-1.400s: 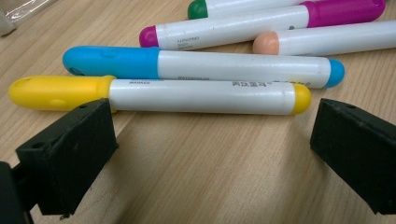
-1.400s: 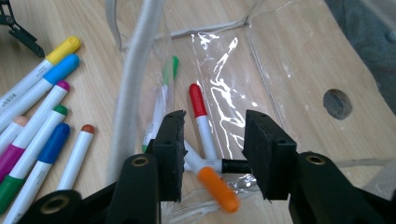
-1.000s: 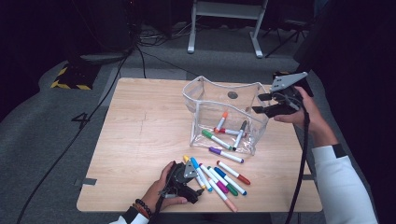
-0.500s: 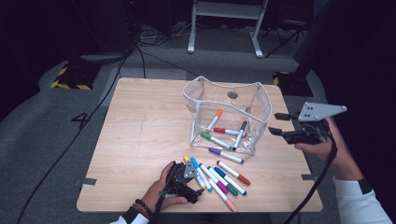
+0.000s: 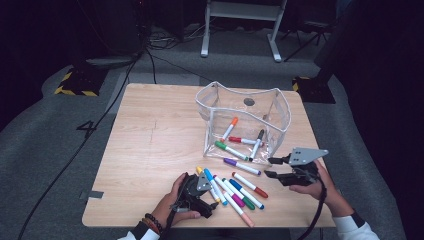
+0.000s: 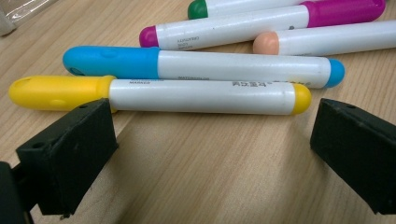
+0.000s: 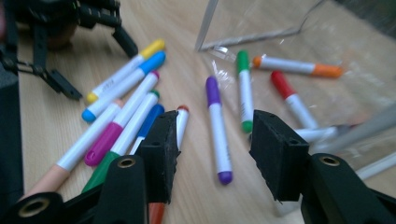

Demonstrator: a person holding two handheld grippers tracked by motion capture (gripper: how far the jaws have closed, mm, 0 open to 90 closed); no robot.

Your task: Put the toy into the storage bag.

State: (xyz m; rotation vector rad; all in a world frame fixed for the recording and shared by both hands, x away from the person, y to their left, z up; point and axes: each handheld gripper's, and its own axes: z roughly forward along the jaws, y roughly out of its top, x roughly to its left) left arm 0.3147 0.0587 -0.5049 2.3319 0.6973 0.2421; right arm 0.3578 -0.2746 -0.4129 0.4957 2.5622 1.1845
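Nearest the bench's (image 5: 150,165) front edge, your left gripper (image 6: 212,154) rests low with its fingers (image 6: 70,149) spread wide and holding nothing; the yellow marker (image 6: 187,95) lies crosswise just beyond them, so a short push forward would bracket its barrel. The blue marker (image 6: 201,67) sits just behind it, close enough to get in the way of a clean pinch. Toward the right front corner, your right gripper (image 7: 212,140) has just been narrowing its fingers (image 7: 275,149) to about half open, with nothing between them; it points at the purple marker (image 7: 218,130), which lies alone near the pouch (image 5: 280,107). Farther back, that clear pouch stands open-topped with several markers already inside, ready for the rest
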